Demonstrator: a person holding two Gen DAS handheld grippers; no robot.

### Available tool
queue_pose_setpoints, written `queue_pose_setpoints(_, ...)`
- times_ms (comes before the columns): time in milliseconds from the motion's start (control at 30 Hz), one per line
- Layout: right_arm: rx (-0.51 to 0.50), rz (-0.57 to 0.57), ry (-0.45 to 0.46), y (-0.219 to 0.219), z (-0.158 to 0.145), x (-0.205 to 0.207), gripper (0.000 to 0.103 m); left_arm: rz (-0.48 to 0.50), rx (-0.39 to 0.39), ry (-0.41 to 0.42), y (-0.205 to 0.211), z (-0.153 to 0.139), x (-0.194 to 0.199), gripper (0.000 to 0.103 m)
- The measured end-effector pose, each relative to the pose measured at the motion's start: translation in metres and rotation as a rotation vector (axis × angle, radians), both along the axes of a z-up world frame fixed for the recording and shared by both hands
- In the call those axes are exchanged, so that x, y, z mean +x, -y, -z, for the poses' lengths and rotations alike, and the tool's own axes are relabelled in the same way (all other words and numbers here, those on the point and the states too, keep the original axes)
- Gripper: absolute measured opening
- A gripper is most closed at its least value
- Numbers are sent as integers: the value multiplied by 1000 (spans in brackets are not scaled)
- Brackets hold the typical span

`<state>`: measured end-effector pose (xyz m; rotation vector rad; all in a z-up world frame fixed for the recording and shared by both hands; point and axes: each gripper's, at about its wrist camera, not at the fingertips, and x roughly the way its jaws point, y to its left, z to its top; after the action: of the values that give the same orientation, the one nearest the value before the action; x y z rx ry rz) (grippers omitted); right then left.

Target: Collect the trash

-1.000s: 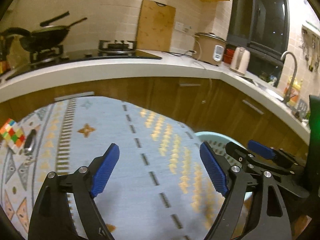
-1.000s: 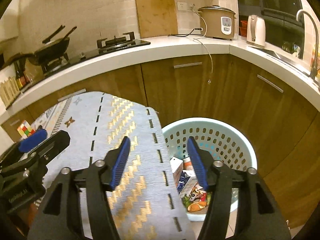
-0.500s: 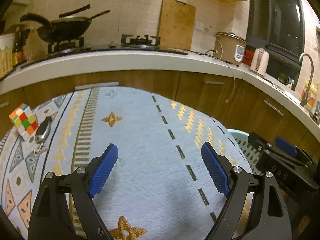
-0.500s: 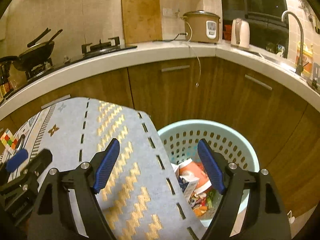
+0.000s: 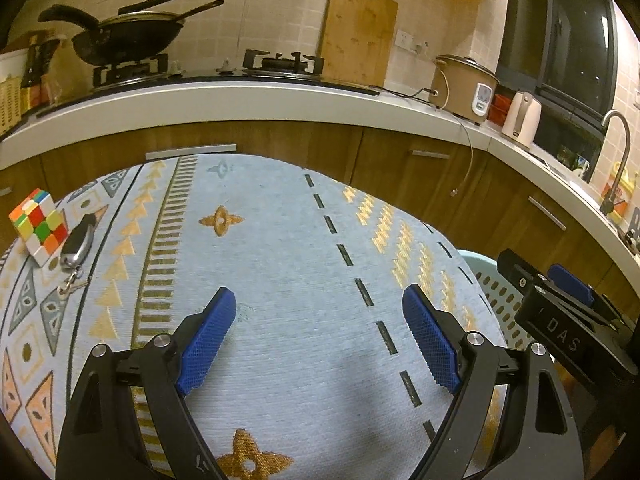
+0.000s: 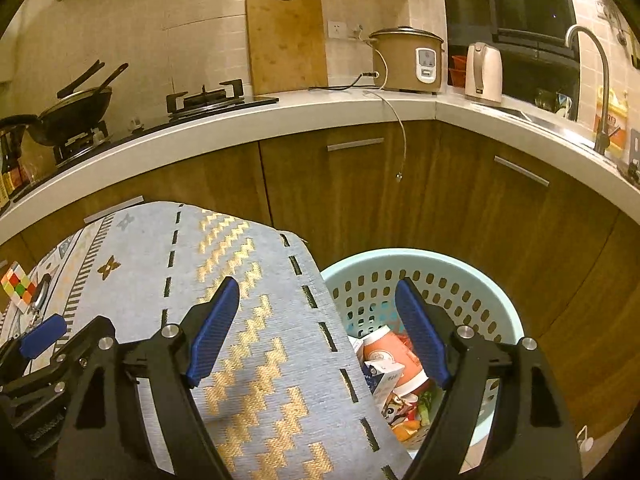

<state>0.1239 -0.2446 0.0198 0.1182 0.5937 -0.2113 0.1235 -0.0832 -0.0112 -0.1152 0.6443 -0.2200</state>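
Note:
A pale blue perforated basket (image 6: 472,280) stands on the floor beside the table and holds trash: an orange paper cup (image 6: 390,350), a small blue carton (image 6: 382,380) and colourful wrappers (image 6: 404,412). Its rim also shows in the left wrist view (image 5: 478,258). My right gripper (image 6: 318,334) is open and empty, above the table's right edge and the basket. My left gripper (image 5: 320,340) is open and empty, above the patterned tablecloth (image 5: 280,260). The right gripper's body shows at the right of the left wrist view (image 5: 568,332).
A Rubik's cube (image 5: 38,224) and a car key with keyring (image 5: 76,246) lie at the table's left. Wooden cabinets (image 6: 360,200) and a white counter (image 6: 280,116) curve behind, with a wok (image 5: 128,40), cutting board (image 5: 358,32), rice cooker (image 6: 408,60) and kettle (image 6: 484,74).
The right gripper's jaws have opened wider over the basket, and an orange cup now lies in it. The left wrist view has swung left and up over the tablecloth; its jaws stay open.

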Motion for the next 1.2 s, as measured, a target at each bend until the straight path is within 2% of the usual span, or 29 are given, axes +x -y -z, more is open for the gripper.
queue_pose_setpoints(100,-8,6,8,-1,-3,-1,76,-3,-11,-10,-2,1,2,83)
queue_pose_setpoints(233,29,-14,49,-9,-10,-6,76,-4,-21,-17,-5,2,3,83)
queue_pose_setpoints(367,-23,-4,96,-23,-12,-12,76,-5,-26,-21,-6,2,3,83)
queue_pose_setpoints(533,-27,8,134,-22,-16,-18,79,-30,-27,-16,-9,1,2,83)
queue_pose_setpoints(767,1,26,126,-16,-15,-16,80,-121,-45,-24,-22,2,3,83)
queue_pose_setpoints(1200,-15,21,118,-18,-15,-15,80,-110,-40,-35,-20,3,5,83)
